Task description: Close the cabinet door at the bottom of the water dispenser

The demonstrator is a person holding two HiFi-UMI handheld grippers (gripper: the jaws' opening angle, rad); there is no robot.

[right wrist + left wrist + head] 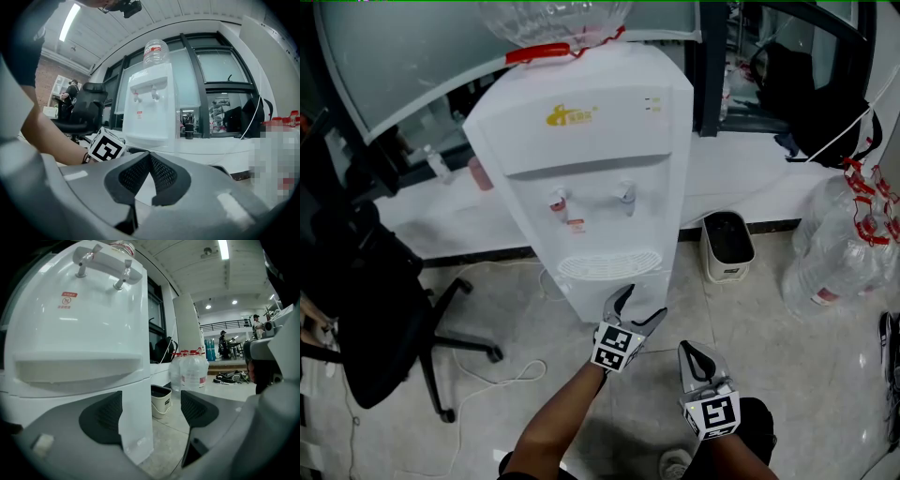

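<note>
The white water dispenser [581,150] stands against the window ledge, with two taps and a drip tray on its front. From the head view its lower cabinet is mostly hidden under that front. My left gripper [639,305] is at the dispenser's foot and stands open. In the left gripper view a white vertical panel edge of the lower cabinet [136,427] stands between the jaws of the left gripper [152,409], close to the left pad [101,418] and apart from the right one. My right gripper [690,352] hangs back beside it, shut and empty, its pads [161,176] meeting.
A black office chair [366,309] stands at the left, with a white cable [502,380] looped on the floor beside it. A small bin [727,246] sits right of the dispenser. Large water bottles [844,244] stand at the far right, and a black bag [816,84] lies on the ledge.
</note>
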